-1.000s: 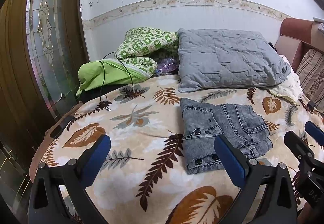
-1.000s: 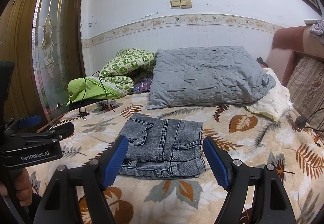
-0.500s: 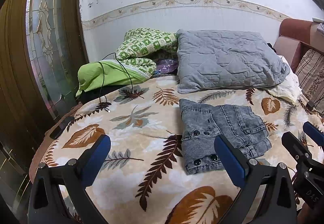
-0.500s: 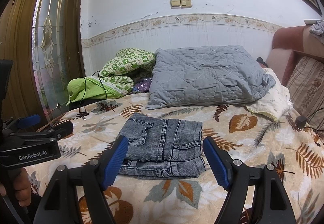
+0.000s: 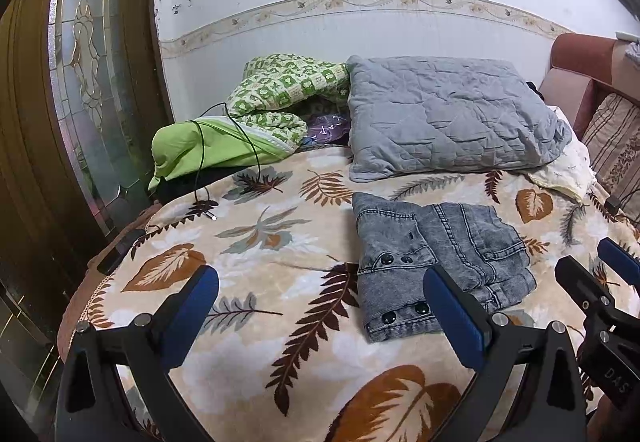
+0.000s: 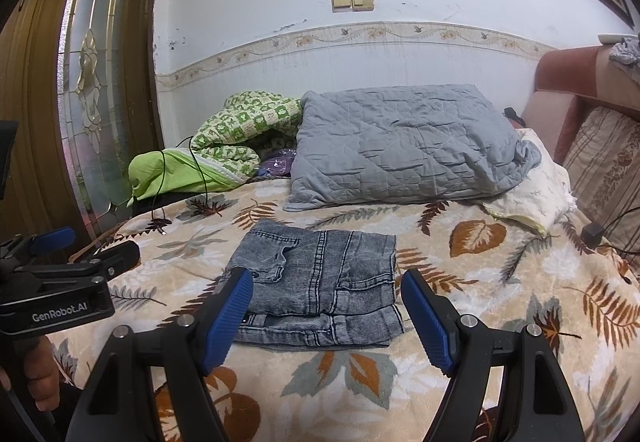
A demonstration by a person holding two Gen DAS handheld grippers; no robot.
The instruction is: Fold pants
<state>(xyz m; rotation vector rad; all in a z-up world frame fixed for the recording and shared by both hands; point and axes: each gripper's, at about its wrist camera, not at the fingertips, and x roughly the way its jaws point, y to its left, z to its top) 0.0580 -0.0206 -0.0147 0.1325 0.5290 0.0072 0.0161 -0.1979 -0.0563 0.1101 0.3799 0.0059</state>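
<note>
Your right gripper [image 6: 326,316] hangs with its blue-padded jaws spread wide and nothing between them, just short of the folded grey acid-washed denim pants [image 6: 320,282]. Your left gripper [image 5: 320,316] is likewise spread and empty, with the pants off to its right. The pants lie as a compact flat stack on the leaf-print fleece blanket [image 6: 500,282], in front of the grey quilted pillow [image 6: 400,146]. Denim like this is probably thick, fairly heavy and grippy; pinch a stitched hem or the whole edge so no layers slide apart.
</note>
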